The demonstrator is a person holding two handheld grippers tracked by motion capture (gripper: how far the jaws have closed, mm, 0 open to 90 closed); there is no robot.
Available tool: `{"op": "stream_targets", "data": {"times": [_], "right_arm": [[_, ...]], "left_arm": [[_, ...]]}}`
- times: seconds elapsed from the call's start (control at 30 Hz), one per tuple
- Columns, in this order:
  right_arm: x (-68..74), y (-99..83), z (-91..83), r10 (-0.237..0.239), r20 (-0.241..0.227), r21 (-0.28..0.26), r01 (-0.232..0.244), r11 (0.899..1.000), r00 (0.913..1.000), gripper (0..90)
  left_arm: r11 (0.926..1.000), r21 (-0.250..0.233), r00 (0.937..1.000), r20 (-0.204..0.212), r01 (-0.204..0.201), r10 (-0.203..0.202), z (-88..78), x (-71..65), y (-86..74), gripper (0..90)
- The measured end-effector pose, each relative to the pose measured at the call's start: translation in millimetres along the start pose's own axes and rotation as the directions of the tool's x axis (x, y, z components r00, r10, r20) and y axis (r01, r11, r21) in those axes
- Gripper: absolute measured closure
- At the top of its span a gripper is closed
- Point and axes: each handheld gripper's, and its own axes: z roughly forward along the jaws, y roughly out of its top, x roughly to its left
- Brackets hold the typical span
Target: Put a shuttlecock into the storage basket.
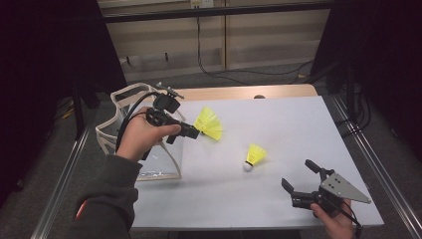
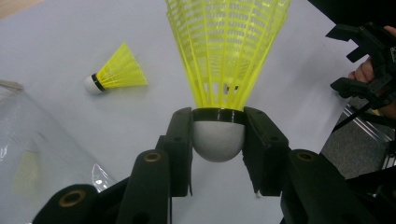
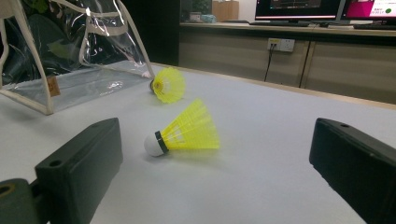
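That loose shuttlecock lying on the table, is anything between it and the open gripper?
No. In the right gripper view, bare table separates the shuttlecock from the right gripper.

Black hand-held gripper (image 1: 191,132) (cable trailing), grey sleeve (image 1: 107,199).

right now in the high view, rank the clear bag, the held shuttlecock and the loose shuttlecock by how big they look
1. clear bag, by far the largest
2. held shuttlecock, in the left gripper
3. loose shuttlecock

The two shuttlecocks are probably alike; the held one may just be nearer the camera.
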Motion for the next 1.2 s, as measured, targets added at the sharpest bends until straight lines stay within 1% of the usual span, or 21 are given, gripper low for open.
{"op": "stream_targets", "data": {"times": [0.03, 0.2, 0.43, 0.8, 0.93, 1.0, 1.2], "right_arm": [[0.0, 0.1, -0.2, 0.001, 0.000, 0.000, -0.001, 1.000, 1.0000, 2.2], [0.0, -0.1, 0.1, 0.000, 0.000, 0.001, 0.000, 1.000, 1.0000, 2.3], [-0.2, -0.1, 0.1, -0.001, 0.001, -0.001, 0.001, 1.000, 1.0000, 2.3], [-0.5, 0.0, -0.1, 0.000, 0.001, -0.001, 0.000, 1.000, 1.0000, 2.3], [-0.5, 0.1, -0.2, 0.001, 0.001, -0.002, -0.001, 1.000, 1.0000, 2.3], [-0.3, 0.1, -0.2, 0.001, 0.001, 0.000, -0.001, 1.000, 1.0000, 2.4], [0.0, 0.2, -0.3, 0.001, 0.000, 0.000, -0.001, 1.000, 1.0000, 2.3]], "left_arm": [[1.0000, -0.006, 1.0000, -0.004, 0.004, -0.004, -1.5, 0.4, 0.4, 64.8], [1.0000, -0.002, 1.0000, -0.002, 0.005, -0.005, -3.0, 0.9, 1.1, 64.8], [0.9999, -0.004, 0.9998, -0.017, 0.010, -0.010, -7.9, 0.9, 3.8, 64.8], [0.9998, -0.007, 0.9995, -0.027, 0.018, -0.018, -14.1, 4.4, 5.0, 64.8], [0.9998, -0.011, 0.9992, -0.035, 0.016, -0.017, -18.9, 5.9, 5.0, 64.8], [0.9996, -0.017, 0.9987, -0.044, 0.023, -0.024, -19.8, 6.3, 4.8, 64.8], [0.9997, -0.009, 0.9987, -0.046, 0.022, -0.023, -23.2, 9.3, 4.4, 64.8]]}}
